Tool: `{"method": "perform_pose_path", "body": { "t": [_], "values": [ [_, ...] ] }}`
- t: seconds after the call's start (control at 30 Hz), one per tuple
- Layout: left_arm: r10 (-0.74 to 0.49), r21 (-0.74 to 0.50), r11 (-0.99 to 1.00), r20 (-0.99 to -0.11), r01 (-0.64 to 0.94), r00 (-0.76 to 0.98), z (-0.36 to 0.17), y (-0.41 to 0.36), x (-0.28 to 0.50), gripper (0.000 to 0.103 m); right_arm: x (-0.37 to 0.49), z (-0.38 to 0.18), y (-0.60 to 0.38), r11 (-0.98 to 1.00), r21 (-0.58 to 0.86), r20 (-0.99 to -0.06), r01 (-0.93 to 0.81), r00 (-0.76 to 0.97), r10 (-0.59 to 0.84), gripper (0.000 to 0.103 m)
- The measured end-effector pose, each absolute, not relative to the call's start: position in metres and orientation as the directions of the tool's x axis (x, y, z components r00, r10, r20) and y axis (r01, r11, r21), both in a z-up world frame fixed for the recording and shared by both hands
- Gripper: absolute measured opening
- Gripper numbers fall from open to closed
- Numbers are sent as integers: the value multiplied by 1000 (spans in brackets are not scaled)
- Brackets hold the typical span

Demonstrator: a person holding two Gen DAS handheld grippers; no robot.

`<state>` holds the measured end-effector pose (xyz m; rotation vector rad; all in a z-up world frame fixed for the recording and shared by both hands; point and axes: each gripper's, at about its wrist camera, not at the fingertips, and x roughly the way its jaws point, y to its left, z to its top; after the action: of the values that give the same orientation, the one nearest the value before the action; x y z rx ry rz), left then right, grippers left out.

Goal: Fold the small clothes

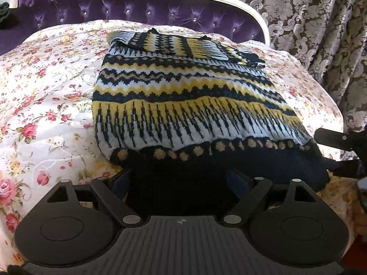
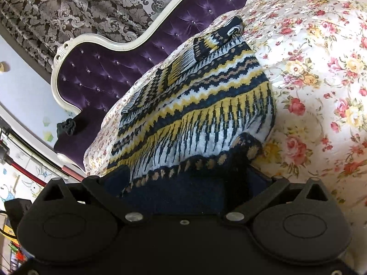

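1. Navy hem of the knitted sweater [image 1: 183, 105] drapes between the left gripper's [image 1: 180, 183] wide-spread fingers; whether they pinch it is hidden.
2. Right gripper [image 2: 183, 181] likewise straddles the hem, its grip unclear.
3. Beyond both, the sweater lies on a floral bedspread [image 1: 45, 91].
4. Only the right view shows a dark bundle [image 2: 67, 126] beside the purple headboard [image 2: 96, 68].

You've got a chunky knit sweater [image 1: 183, 96], fuzzy wool look, lying on your glossy satin-ish floral bedspread [image 1: 45, 96], shiny tufted purple velvet headboard [image 1: 114, 6] behind it, your left gripper [image 1: 181, 183] in matt black plastic
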<state>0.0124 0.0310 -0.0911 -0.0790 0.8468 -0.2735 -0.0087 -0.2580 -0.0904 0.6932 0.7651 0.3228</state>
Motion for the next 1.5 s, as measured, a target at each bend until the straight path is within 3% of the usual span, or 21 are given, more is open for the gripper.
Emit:
{"method": "perform_pose_path", "body": {
  "t": [0.07,0.13,0.2,0.23,0.27,0.3,0.33,0.47,1.03,1.23,1.5],
  "values": [
    [-261,-163,964,-727,210,635,-91,33,9,71,-10,-88,-254,760,649,-543,-33,679,493,96],
    [-248,-142,967,-725,213,642,-91,36,6,60,-11,-85,-251,797,604,-580,-29,670,464,73],
    [-240,-131,968,-722,213,649,-90,40,3,51,-12,-83,-248,832,554,-618,-20,660,427,56],
    [-233,-126,970,-721,207,653,-90,42,3,43,-12,-81,-247,851,524,-640,-12,653,404,47],
    [-226,-124,972,-719,199,657,-89,44,3,28,-13,-81,-247,865,501,-656,-8,648,386,41],
    [-224,-129,973,-715,190,662,-89,48,3,16,-13,-80,-247,879,476,-672,-3,644,366,22],
    [-239,-155,971,-709,183,664,-89,53,4,8,-14,-79,-246,892,453,-686,7,641,344,18],
    [-295,-266,952,-685,149,666,-82,70,8,8,-16,-77,-251,881,473,-672,6,649,356,17],
    [-513,-450,837,-450,311,731,35,82,65,8,38,24,-274,789,594,-456,-158,742,491,17],
    [-547,-471,811,-401,347,735,58,84,88,8,65,55,-277,777,593,-403,-209,759,512,17],
    [-489,-412,846,-350,337,799,73,83,142,8,121,68,-278,807,551,-388,-212,791,473,17]
  ]
}}
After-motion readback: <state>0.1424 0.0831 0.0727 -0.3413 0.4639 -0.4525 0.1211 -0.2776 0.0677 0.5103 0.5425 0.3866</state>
